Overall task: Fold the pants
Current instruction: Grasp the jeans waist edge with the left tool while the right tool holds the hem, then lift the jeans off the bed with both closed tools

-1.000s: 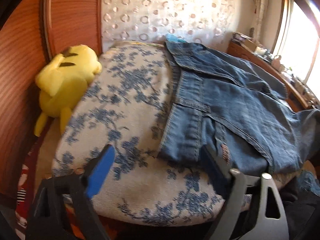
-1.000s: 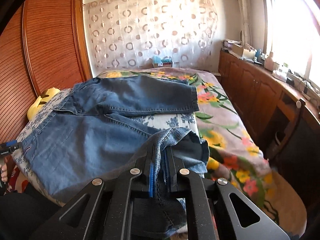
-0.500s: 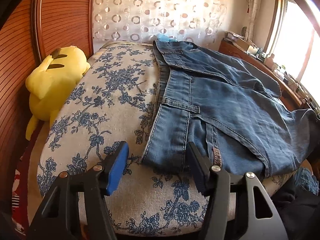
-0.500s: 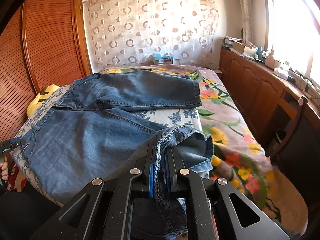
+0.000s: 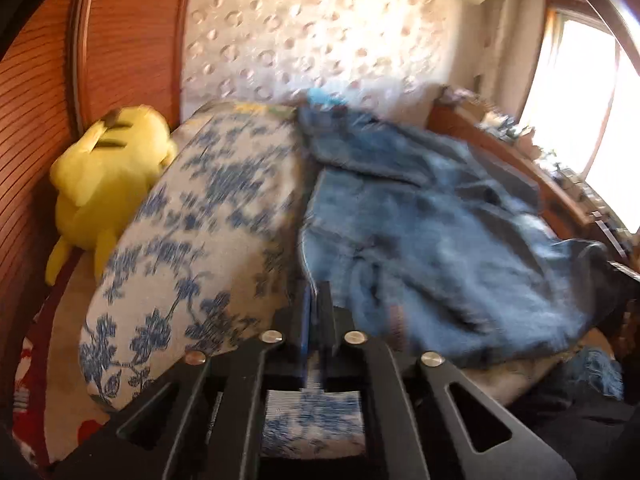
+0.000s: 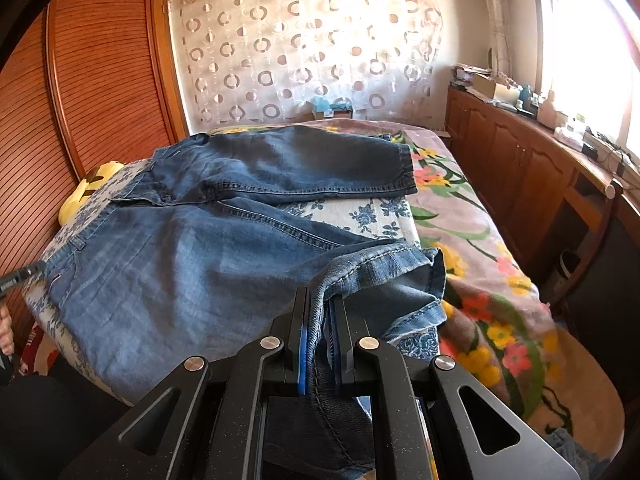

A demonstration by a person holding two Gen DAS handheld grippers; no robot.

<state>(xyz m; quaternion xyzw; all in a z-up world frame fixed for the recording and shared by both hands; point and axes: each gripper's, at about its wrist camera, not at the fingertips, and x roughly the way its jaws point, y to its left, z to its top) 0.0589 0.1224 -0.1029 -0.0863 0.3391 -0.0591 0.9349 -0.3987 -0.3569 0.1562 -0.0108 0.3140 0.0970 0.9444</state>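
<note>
Lying spread across the blue-flowered cloth (image 6: 384,216) on the bed (image 6: 496,264), the jeans (image 6: 168,264) are the landmark here: waist toward the wooden wardrobe (image 6: 100,80), legs running toward the flowered blanket side. The far leg lies flat, its hem near the blanket's edge. The near leg's hem is lifted and pinched in the right gripper (image 6: 320,312), whose jaws are clamped on the denim seam, with more denim bunched below the fingers.

At the waist corner of the jeans (image 5: 420,232), the left gripper (image 5: 316,300) has just been closing and its jaws now stand together; the view is blurred, so I cannot tell whether any denim edge is caught between them. From the right wrist view its tip shows only as a dark sliver at the waist corner.

Beside the waist, past the flowered cloth, a yellow plush toy (image 5: 104,176) leans against the wardrobe. Behind the jeans hangs a curtain (image 6: 304,48) with ring patterns. Well apart from the legs, a wooden counter (image 6: 532,152) under the window carries clutter.
</note>
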